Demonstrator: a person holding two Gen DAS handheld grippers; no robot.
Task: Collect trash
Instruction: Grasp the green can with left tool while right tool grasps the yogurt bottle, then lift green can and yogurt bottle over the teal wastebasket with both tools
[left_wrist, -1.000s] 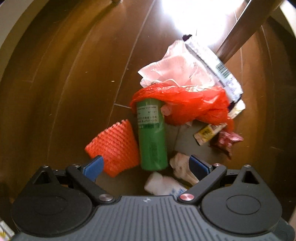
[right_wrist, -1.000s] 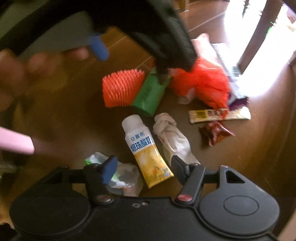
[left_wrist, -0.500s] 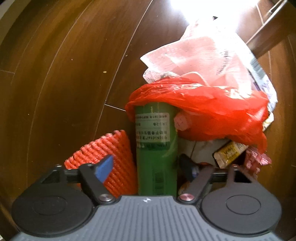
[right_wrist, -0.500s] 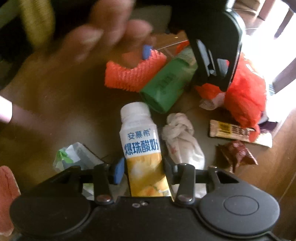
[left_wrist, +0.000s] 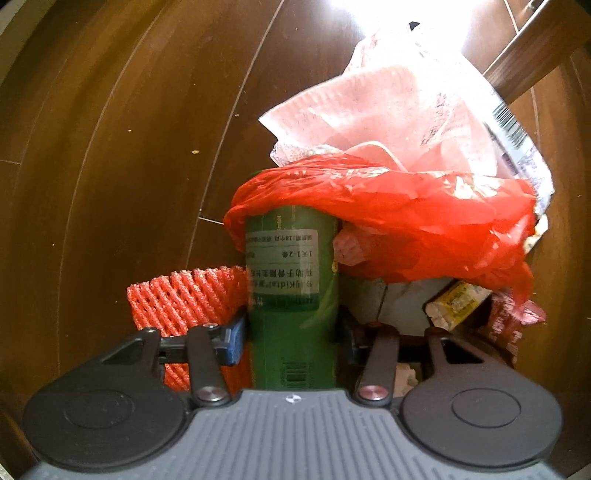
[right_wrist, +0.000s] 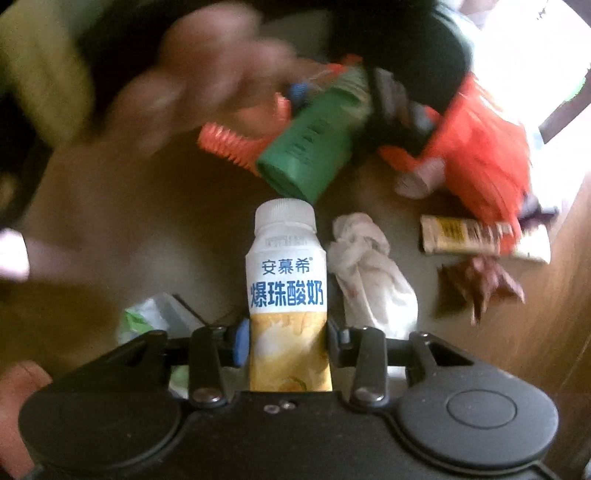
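Two grippers are down among the litter on the dark wooden floor (left_wrist: 110, 155), each with a container between its fingers. In the left wrist view, the left gripper (left_wrist: 291, 332) has the green canister (left_wrist: 291, 295) running up the centre of the frame, blue pads right against its sides; the jaws are closing, and they look pressed to it. The canister's far end tucks under a crumpled red plastic bag (left_wrist: 406, 218), which spreads to the right of centre. Above that, toward the upper right, lies a pale pink tissue sheet (left_wrist: 376, 107), with a printed wrapper (left_wrist: 517, 144) along its right edge. At lower left, touching the canister, sits an orange foam fruit net (left_wrist: 184, 299). A yellow snack wrapper (left_wrist: 454, 302) peeks out under the bag at right.

Over to the right wrist view: the right gripper (right_wrist: 286, 345) sits narrowed around a white-and-yellow yogurt drink bottle (right_wrist: 286, 288), cap pointing up the frame, pads against its lower body. Just right of it lies a crumpled white tissue (right_wrist: 369, 273). Further right, a yellow-and-black snack bar wrapper (right_wrist: 476, 236), and below that a dark red crumpled wrapper (right_wrist: 480, 284). At lower left, half hidden by the gripper, a green-and-white packet (right_wrist: 147, 321). The upper part of this frame is blurred: a person's hand (right_wrist: 207, 77) at upper left, the green canister and the left gripper beside it.
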